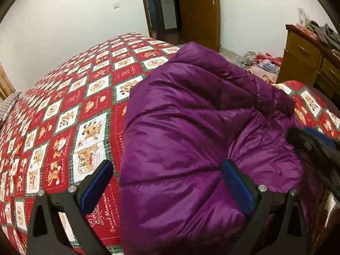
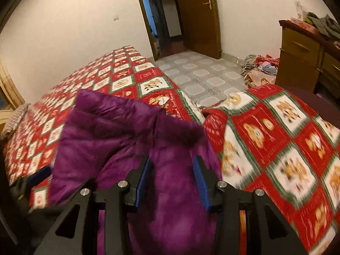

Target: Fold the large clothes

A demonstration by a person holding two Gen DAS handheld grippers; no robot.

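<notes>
A purple quilted down coat [image 1: 191, 127] lies bunched on a bed with a red, white and green bear-print cover [image 1: 70, 110]. My left gripper [image 1: 167, 167] is open wide, its fingers either side of the coat's near left edge, just above it. My right gripper [image 2: 173, 163] is partly open over the coat [image 2: 127, 140], with purple fabric between its blue pads [image 2: 199, 178]; I cannot tell whether they pinch it. The right gripper also shows at the right edge of the left wrist view [image 1: 312, 144]. The right wrist view is motion-blurred.
A wooden dresser [image 1: 306, 61] with clothes on top stands at the right. A heap of clothes [image 2: 261, 68] lies on the tiled floor [image 2: 204, 74]. An open wooden door [image 2: 197, 14] is at the back. The bed cover is rumpled at the right [image 2: 276, 131].
</notes>
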